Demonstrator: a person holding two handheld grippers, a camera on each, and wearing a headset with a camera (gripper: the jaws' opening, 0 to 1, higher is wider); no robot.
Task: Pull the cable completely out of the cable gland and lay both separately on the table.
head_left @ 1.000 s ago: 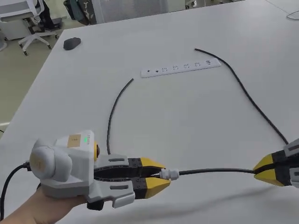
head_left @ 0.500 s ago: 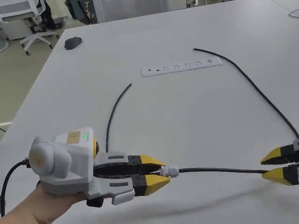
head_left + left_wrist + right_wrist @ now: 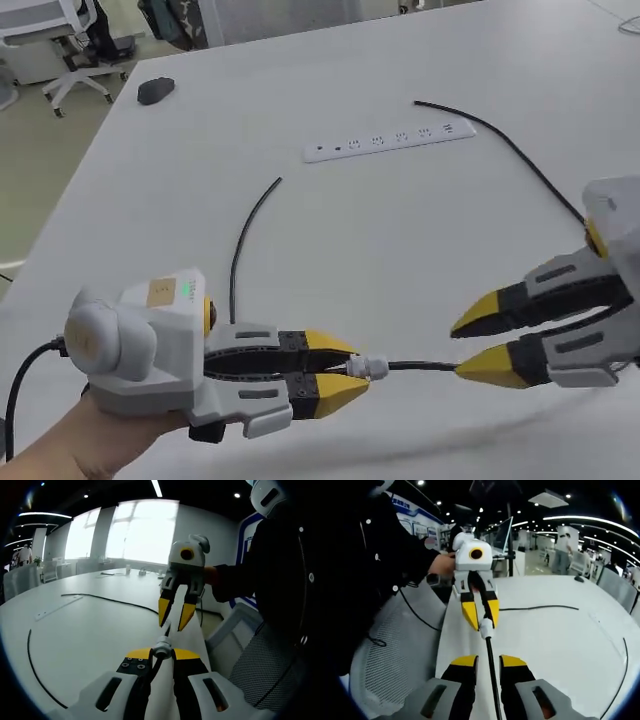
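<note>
My left gripper (image 3: 352, 372) is shut on a small grey-white cable gland (image 3: 367, 368) at the table's near edge. A black cable (image 3: 420, 366) comes out of the gland to the right and passes between the jaws of my right gripper (image 3: 460, 348), which is open around it without touching. In the left gripper view the gland (image 3: 161, 647) sits at my jaw tips, and the right gripper (image 3: 172, 615) straddles the cable just beyond. In the right gripper view the cable (image 3: 492, 675) lies in the gap of my right gripper (image 3: 489, 661) and leads to the gland (image 3: 485, 627) in the left gripper (image 3: 480, 611).
A white power strip (image 3: 390, 142) lies mid-table, and beside it the cable's far stretch (image 3: 510, 148) curves off to the right. Another stretch of black cable (image 3: 240, 240) lies left of centre. A dark mouse (image 3: 153, 92) sits far left. Office chairs (image 3: 70, 40) stand beyond the table.
My right gripper has let go of the cable, opened, and slid left along it towards the gland. The left gripper has kept still with the gland.
</note>
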